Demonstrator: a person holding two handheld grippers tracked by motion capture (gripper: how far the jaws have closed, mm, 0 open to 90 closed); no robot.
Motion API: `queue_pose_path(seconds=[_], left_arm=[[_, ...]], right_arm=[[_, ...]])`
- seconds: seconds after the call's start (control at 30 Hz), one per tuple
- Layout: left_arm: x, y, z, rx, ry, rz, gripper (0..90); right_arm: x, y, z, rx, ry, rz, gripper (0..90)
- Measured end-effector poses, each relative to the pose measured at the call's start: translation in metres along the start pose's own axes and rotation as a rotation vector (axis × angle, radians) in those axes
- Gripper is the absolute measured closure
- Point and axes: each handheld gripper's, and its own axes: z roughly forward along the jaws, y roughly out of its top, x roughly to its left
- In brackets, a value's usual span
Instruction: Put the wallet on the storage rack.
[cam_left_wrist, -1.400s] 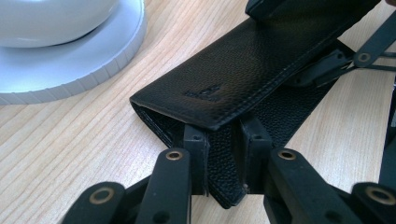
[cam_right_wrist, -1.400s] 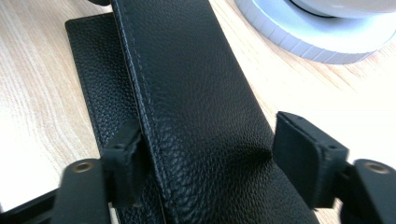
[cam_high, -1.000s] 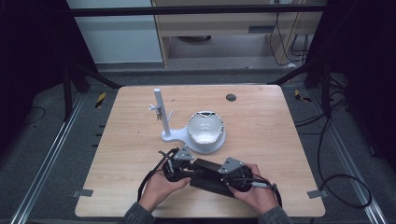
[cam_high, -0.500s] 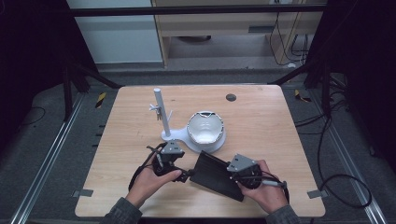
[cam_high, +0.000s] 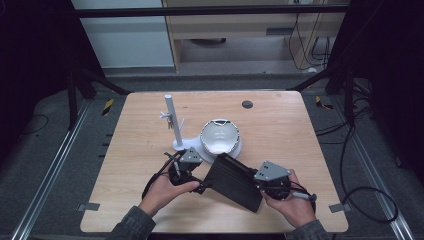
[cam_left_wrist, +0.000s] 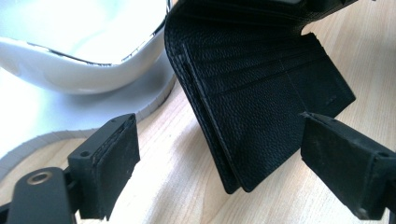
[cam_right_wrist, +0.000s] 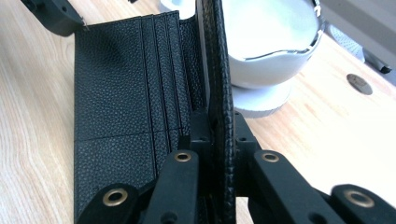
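Risking the black wallet (cam_high: 234, 181) flopping shut against the white bowl (cam_high: 220, 136); right gripper (cam_right_wrist: 215, 122) clamped on one flap; left gripper (cam_left_wrist: 219, 154) spread wide, jaws just opening, gripping nothing.

No text, label, brand, number or sign can be read anywhere in these views (the small pale mark on the black wallet (cam_left_wrist: 261, 93) is too faint to make out, and the bowl (cam_high: 220, 136) and table (cam_high: 280, 125) bear none).

The right gripper (cam_right_wrist: 219, 135) hid the wallet's (cam_right_wrist: 121, 116) near edge; the white bowl (cam_left_wrist: 79, 51) was cropped at the frame's top.
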Motion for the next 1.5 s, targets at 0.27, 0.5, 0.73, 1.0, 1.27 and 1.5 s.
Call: queue_pose_path(seconds=[0.27, 0.5, 0.73, 1.0, 1.27, 1.5], left_arm=[[-0.001, 0.007, 0.003, -0.003, -0.014, 0.024, 11.7], [0.006, 0.013, 0.021, 0.014, -0.057, 0.012, 14.5], [0.008, 0.031, 0.016, 0.028, -0.108, -0.009, 50.8], [0.002, 0.051, -0.003, 0.024, -0.200, -0.089, 79.6], [-0.012, 0.087, -0.018, 0.082, -0.138, -0.024, 80.8], [-0.013, 0.108, -0.031, 0.092, -0.098, -0.008, 80.9]], right_arm=[[-0.005, 0.005, -0.006, -0.056, 0.005, 0.020, 84.2], [-0.007, 0.007, -0.011, -0.096, 0.005, 0.027, 84.2], [-0.009, 0.006, -0.015, -0.125, 0.001, 0.025, 84.1], [-0.004, -0.012, -0.015, -0.143, 0.024, 0.053, 76.9], [0.003, -0.021, -0.007, -0.111, 0.107, 0.110, 32.8], [0.000, -0.037, -0.004, -0.084, 0.131, 0.142, 14.6]])
